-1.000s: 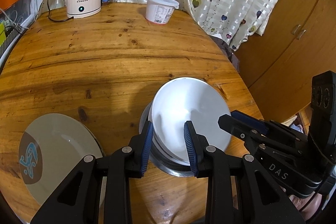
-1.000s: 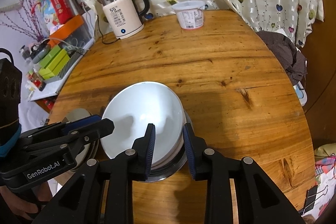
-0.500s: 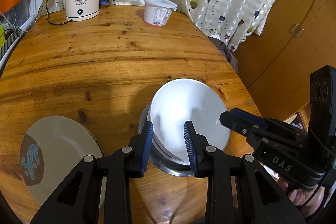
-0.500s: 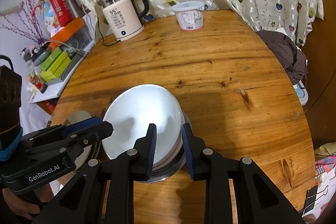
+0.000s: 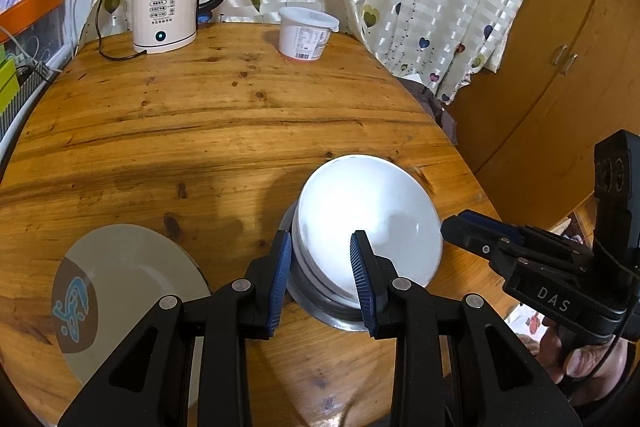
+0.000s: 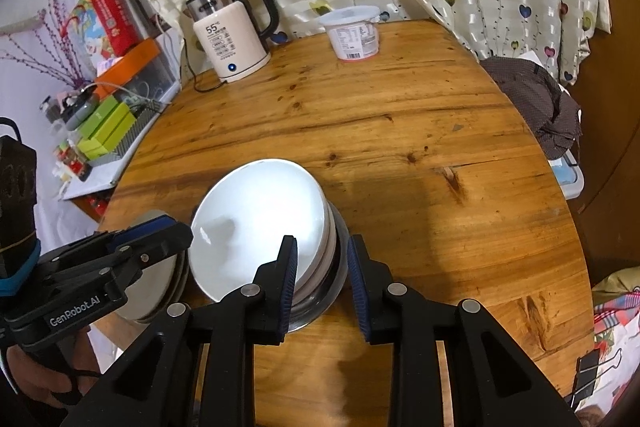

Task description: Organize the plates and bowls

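A stack of white bowls (image 5: 368, 211) nests in a steel bowl (image 5: 320, 303) at the near part of the round wooden table (image 5: 200, 131). My left gripper (image 5: 321, 234) is shut on the stack's left rim, one pad inside the top bowl and one outside. My right gripper (image 6: 322, 239) is shut on the opposite rim, with the white bowls (image 6: 256, 219) and the steel bowl (image 6: 332, 279) between its pads. Each gripper shows in the other's view: the right gripper (image 5: 456, 223) and the left gripper (image 6: 180, 227). A beige plate (image 5: 120, 291) with a brown and blue mark lies left of the stack.
A kettle (image 5: 168, 7) with its cord and a white lidded tub (image 5: 306, 35) stand at the table's far edge, before a heart-patterned curtain. Wooden cabinets (image 5: 560, 67) are on the right. A cluttered shelf (image 6: 104, 131) is on the left, and a dark cloth (image 6: 536, 107) lies beyond the right edge.
Both grippers keep the same hold on the bowl stack. In the left wrist view the kettle and the tub sit a little lower in the picture than before.
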Action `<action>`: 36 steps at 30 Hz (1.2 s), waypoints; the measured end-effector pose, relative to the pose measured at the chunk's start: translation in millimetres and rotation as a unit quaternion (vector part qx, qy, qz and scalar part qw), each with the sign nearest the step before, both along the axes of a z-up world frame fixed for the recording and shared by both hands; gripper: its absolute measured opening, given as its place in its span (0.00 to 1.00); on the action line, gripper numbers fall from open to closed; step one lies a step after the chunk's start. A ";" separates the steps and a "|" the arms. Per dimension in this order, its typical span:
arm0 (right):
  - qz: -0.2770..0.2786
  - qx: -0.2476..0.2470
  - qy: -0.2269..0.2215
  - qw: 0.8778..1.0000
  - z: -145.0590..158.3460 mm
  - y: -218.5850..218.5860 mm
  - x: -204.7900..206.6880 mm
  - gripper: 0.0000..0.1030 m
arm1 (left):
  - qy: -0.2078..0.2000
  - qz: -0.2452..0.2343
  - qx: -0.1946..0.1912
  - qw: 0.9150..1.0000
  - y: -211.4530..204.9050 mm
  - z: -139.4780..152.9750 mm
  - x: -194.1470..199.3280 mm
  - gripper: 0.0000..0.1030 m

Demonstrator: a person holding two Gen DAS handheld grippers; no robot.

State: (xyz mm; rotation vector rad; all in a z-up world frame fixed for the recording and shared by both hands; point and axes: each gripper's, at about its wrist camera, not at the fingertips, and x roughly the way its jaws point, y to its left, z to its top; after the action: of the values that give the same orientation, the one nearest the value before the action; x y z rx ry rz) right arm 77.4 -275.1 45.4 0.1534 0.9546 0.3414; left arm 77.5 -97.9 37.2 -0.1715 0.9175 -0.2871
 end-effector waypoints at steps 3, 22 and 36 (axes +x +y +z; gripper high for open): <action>0.005 0.001 -0.004 1.000 2.3 1.0 -3.2 0.28 | -0.005 0.000 0.003 1.000 0.9 1.3 -3.4 0.31; 0.011 0.029 -0.004 1.000 0.7 -11.9 -5.2 0.36 | -0.014 0.008 0.008 1.000 13.3 -2.7 -14.9 0.31; -0.015 0.079 0.025 0.996 -16.4 -39.4 5.9 0.33 | 0.029 0.027 -0.061 0.997 42.6 -21.5 -2.9 0.31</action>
State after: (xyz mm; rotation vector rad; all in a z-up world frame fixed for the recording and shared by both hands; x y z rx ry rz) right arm 83.3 -314.4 29.0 0.3218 0.9742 0.3868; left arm 74.6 -55.3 15.6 -0.3179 0.9511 -0.2893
